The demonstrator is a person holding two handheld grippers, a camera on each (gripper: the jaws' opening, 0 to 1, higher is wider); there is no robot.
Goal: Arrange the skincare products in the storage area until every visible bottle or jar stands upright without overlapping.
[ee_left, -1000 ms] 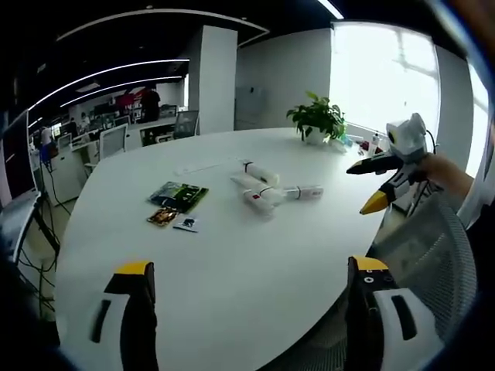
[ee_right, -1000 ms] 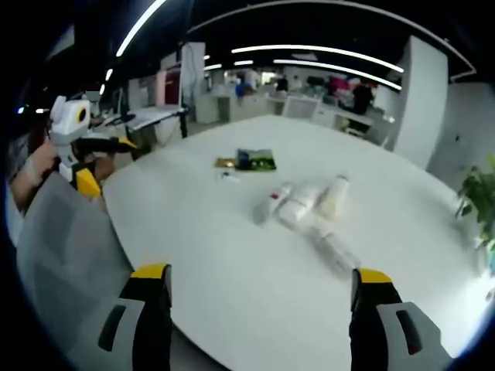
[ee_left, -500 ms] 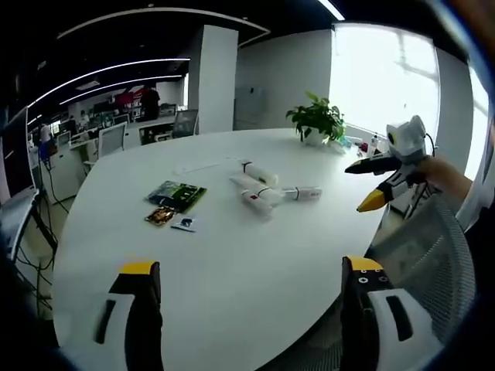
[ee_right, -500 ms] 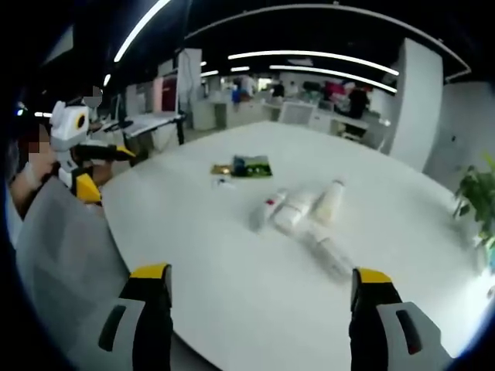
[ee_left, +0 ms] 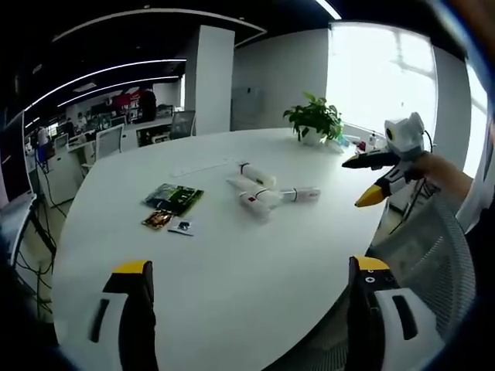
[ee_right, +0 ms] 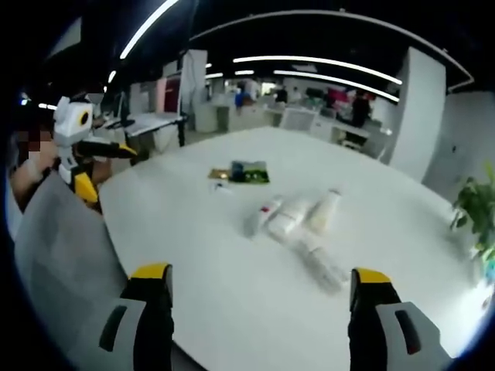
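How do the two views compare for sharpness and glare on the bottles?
Left gripper view: fairly crisp, the lying bottles and red caps readable, but the window behind the plant is blown out white. Right gripper view: softer, the bottles smeared with blurred edges, ceiling light strips bright; both views bend straight lines strongly.

**Black, white and yellow handheld grippers**

Left gripper [ee_left: 247, 309]: two broad black jaws, capped in yellow, faced with white panels bearing dark slots. Right gripper [ee_right: 259, 317]: built alike, yellow caps over black and pale grey. Seen from across in the left gripper view: white housing, black tapering jaws, yellow tips. Hand [ee_left: 441, 171] visible; sleeve not discernible.
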